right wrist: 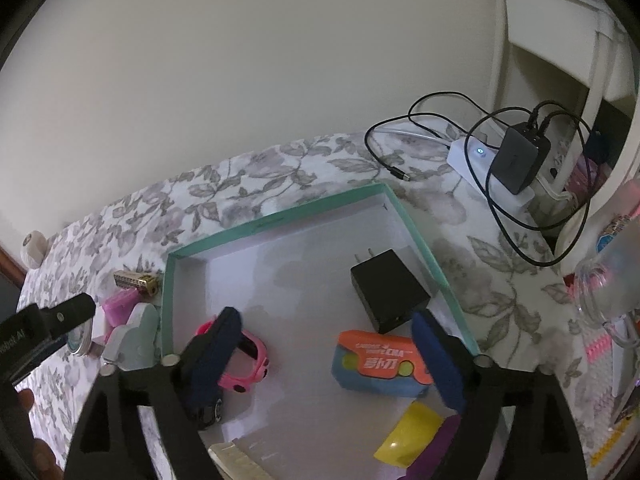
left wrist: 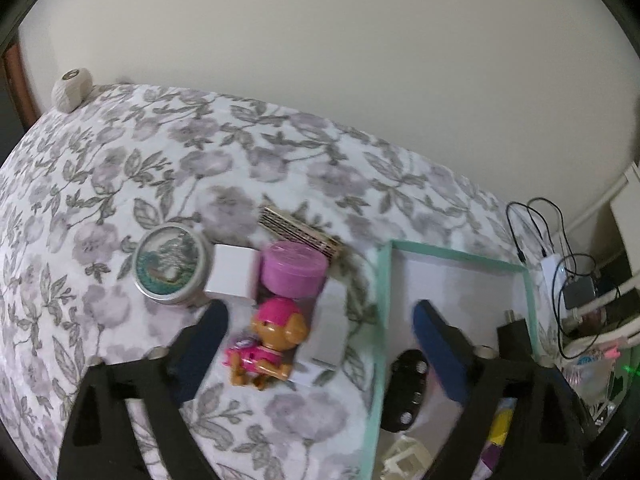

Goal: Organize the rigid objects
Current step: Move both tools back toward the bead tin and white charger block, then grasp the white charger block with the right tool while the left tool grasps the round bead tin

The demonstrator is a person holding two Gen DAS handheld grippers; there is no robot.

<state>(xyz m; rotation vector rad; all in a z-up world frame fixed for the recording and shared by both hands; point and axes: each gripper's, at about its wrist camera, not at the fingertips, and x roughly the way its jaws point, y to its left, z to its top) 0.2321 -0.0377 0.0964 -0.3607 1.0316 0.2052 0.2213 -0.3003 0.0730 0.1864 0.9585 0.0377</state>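
Note:
My left gripper (left wrist: 320,334) is open over the flowered cloth, just left of a teal-rimmed box (left wrist: 384,280). Below its gap a pink and brown pup toy (left wrist: 268,344) lies among white blocks (left wrist: 232,276), untouched by the fingers. A pink jar (left wrist: 294,268), a round tin (left wrist: 170,264) and a gold ridged bar (left wrist: 298,228) lie beyond. My right gripper (right wrist: 326,352) is open above the teal-rimmed box (right wrist: 280,216), with nothing pressed between its pads. Inside the box are a black charger (right wrist: 388,292), an orange and blue toy cutter (right wrist: 376,364), a pink toy (right wrist: 252,364) and a yellow piece (right wrist: 408,436).
A white power strip (right wrist: 480,160) with a black adapter and looping cables sits beyond the box at the right. A clear bottle (right wrist: 612,272) and bright clutter crowd the right edge. A small round pale object (left wrist: 72,88) rests at the far left by the wall.

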